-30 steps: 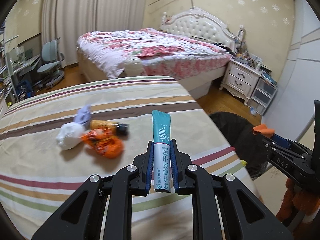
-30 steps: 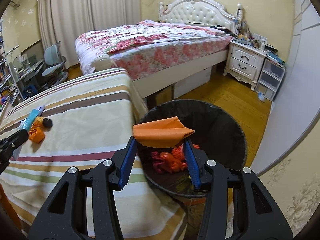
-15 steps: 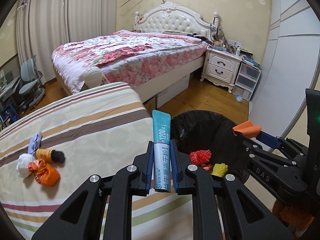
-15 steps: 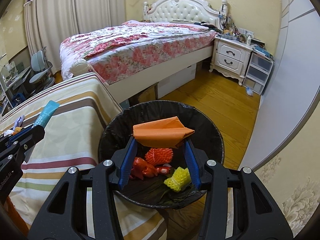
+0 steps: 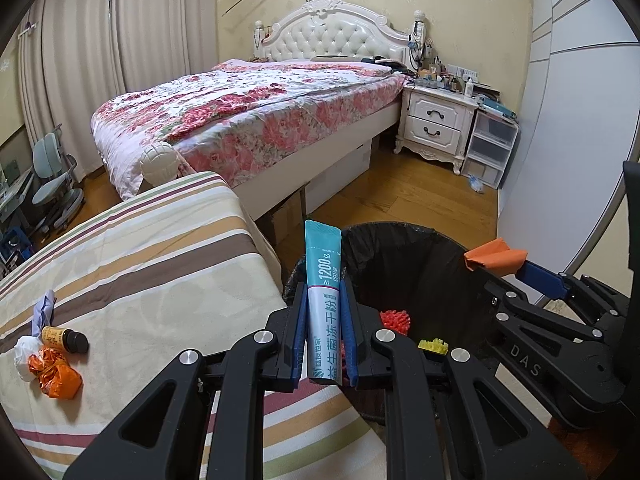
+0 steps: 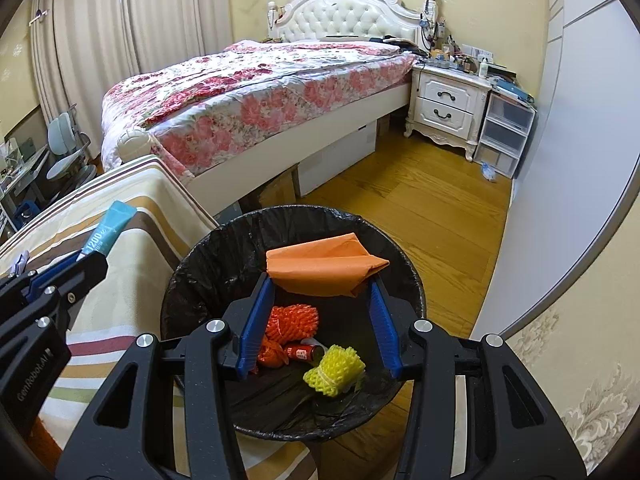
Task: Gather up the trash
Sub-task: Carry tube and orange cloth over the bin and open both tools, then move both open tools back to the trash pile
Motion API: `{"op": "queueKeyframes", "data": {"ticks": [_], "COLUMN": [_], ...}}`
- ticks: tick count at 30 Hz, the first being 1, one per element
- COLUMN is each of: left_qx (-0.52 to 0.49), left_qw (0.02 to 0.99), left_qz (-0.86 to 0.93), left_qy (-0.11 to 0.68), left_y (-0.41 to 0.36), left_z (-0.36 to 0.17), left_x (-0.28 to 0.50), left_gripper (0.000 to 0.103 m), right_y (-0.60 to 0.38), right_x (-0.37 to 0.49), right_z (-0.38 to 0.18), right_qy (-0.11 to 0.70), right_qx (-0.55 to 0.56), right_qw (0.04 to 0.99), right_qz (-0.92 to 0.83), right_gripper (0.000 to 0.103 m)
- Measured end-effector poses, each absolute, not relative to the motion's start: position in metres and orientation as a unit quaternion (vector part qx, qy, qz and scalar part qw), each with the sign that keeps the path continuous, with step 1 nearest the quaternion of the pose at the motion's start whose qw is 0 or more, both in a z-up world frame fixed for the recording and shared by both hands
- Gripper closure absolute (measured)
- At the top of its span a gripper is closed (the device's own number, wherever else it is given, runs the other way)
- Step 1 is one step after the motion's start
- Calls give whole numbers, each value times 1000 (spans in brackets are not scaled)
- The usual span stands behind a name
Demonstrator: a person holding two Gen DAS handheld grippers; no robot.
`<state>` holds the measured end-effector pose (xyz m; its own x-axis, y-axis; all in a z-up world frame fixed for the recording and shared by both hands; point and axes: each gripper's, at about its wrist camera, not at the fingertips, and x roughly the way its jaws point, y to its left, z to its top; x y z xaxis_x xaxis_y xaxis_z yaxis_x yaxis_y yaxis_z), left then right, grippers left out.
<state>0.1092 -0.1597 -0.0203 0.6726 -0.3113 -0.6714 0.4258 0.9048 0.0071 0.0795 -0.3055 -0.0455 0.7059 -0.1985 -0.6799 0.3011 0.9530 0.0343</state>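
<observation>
The black-lined bin (image 6: 292,320) stood just off the worktop (image 5: 140,264) edge. Above it, the right gripper (image 6: 320,316) clenched orange paper (image 6: 324,270). The left gripper (image 5: 325,336) pinched a teal sachet (image 5: 323,304) at the rim; released early, it could miss.

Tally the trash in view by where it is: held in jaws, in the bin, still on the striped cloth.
Held: 2, teal sachet, orange paper
In bin: 4, two orange nets, red can, yellow net
On cloth: 4, purple scrap, bottle, white wad, orange wrapper
Total: 10
</observation>
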Motion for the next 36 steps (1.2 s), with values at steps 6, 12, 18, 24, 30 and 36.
{"op": "queueKeyframes", "data": {"ticks": [6, 12, 18, 24, 30, 36], "left_qx": [87, 92, 98, 99, 95, 93], "left_qw": [908, 906, 906, 903, 903, 909], "left_qz": [-200, -200, -198, -198, -194, -177], "left_qy": [359, 361, 361, 368, 370, 367], "left_y": [-170, -180, -186, -186, -182, -168], "left_z": [-27, -29, -31, -35, -34, -29], "left_x": [117, 119, 118, 119, 119, 118], "left_gripper": [86, 86, 85, 62, 45, 38], "right_y": [-312, -321, -328, -333, -333, -329], "right_x": [85, 87, 91, 90, 88, 81], "right_z": [-48, -53, -58, -62, -61, -57], "right_qy": [360, 365, 372, 374, 373, 370], "right_qx": [78, 84, 88, 96, 95, 96], "right_qw": [920, 916, 912, 909, 909, 910], "right_qz": [-137, -143, -147, -153, -158, -161], "right_gripper": [57, 56, 55, 47, 46, 45]}}
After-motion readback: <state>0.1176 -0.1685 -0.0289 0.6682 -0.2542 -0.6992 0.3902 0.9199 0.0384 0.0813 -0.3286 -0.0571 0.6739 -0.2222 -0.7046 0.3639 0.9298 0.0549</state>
